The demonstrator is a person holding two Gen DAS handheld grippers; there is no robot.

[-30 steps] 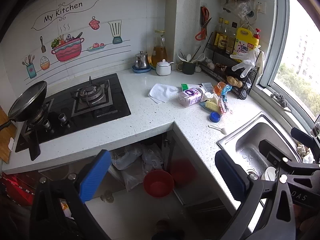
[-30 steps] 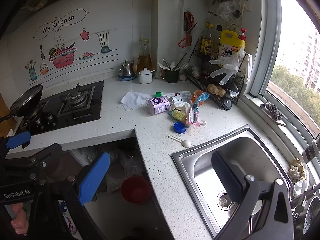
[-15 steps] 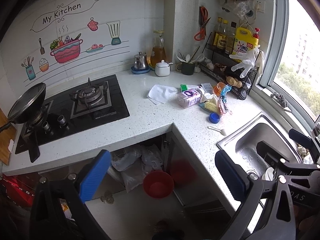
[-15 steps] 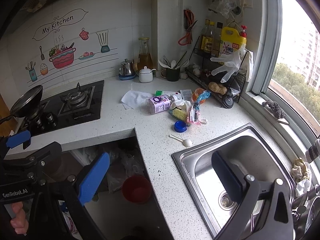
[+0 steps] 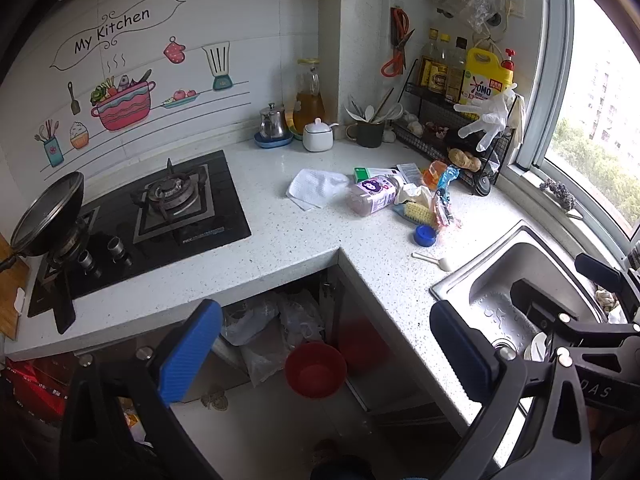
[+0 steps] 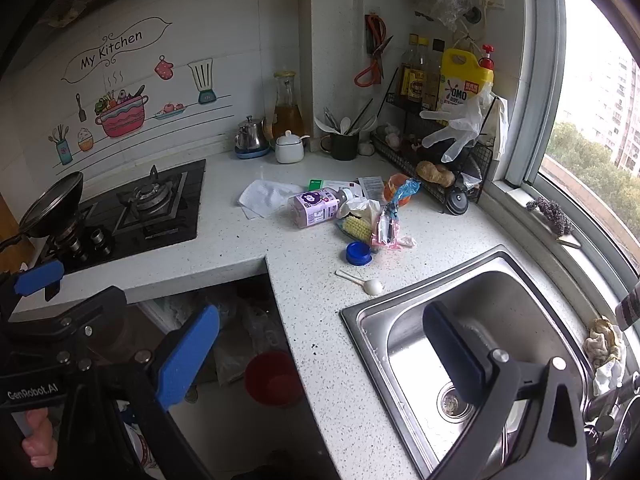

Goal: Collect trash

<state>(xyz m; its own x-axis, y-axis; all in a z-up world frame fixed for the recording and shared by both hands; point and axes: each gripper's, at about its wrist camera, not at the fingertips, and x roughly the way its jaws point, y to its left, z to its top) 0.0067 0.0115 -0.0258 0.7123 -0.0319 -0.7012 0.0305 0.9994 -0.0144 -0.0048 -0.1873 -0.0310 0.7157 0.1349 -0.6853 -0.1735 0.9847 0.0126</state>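
On the wall far ahead and left of both our grippers we read "My Kitchen" (image 5: 112, 30). Our left gripper (image 5: 320, 344) hangs wide open and empty over the gap under the counter, a red basin (image 5: 316, 368) just beyond its fingers. The trash lies well ahead, slightly right: a white wipe (image 5: 314, 188), a purple bottle (image 5: 374, 198) on its side, a corn cob (image 5: 418, 213), a blue cap (image 5: 426, 236) and a white scoop (image 5: 434, 261). Far right, the yellow jug (image 5: 486, 80) reads "OMO". Our right gripper (image 6: 320, 344), equally spread and empty, alone shows the sink (image 6: 400, 308) drain and "GenRobot.AI" on the left gripper's body.
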